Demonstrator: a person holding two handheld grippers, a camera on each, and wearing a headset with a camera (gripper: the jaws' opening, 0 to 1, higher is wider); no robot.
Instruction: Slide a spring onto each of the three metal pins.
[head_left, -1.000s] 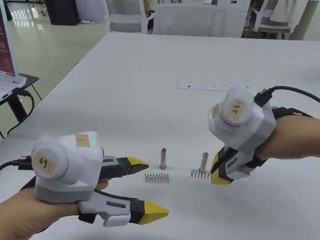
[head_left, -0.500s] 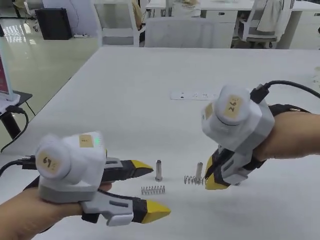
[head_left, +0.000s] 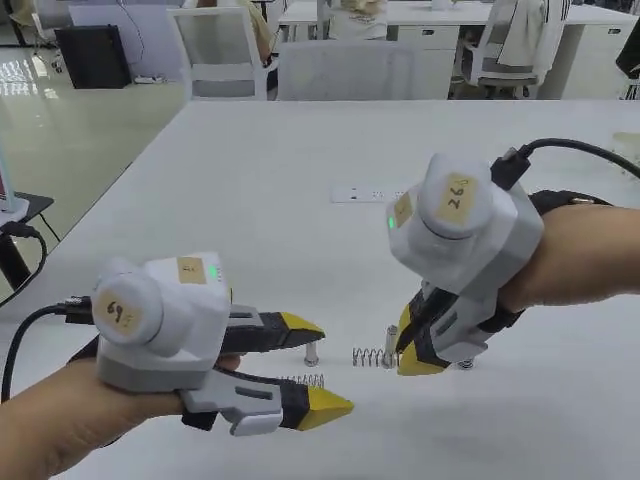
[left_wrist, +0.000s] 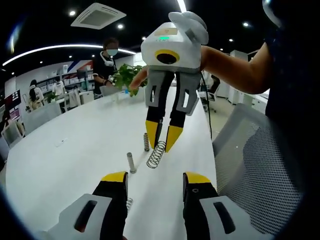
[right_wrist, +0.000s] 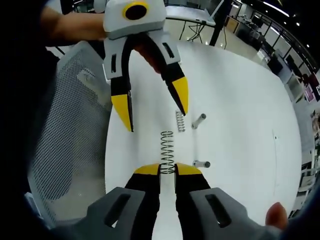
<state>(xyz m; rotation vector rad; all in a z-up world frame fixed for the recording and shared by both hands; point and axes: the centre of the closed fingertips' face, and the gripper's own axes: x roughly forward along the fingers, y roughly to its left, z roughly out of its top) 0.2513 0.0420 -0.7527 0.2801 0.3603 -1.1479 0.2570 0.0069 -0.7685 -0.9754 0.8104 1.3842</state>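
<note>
The right claw (head_left: 410, 362) is pinched narrow on one end of a spring (head_left: 368, 356), which juts straight out ahead of its yellow tips, low over the white desk (head_left: 250, 170). The right gripper view shows this claw (right_wrist: 167, 170) gripping the spring (right_wrist: 167, 150). A pin (head_left: 391, 342) stands upright just beside those tips, close against the spring's side; whether they touch I cannot tell.

The left claw (head_left: 320, 368) is spread wide and holds nothing, facing the right claw across a short gap. Just ahead of its tips stands a second pin (head_left: 312, 352), and a second spring (head_left: 305, 380) lies flat on the desk by its nearer tip.

In the left gripper view the desk's edge runs close along one side of the left claw (left_wrist: 156, 177), with a mesh chair (left_wrist: 260, 165) just past it. Beyond both claws a wide stretch of desk reaches to a power strip (head_left: 365, 193), well apart from them.
</note>
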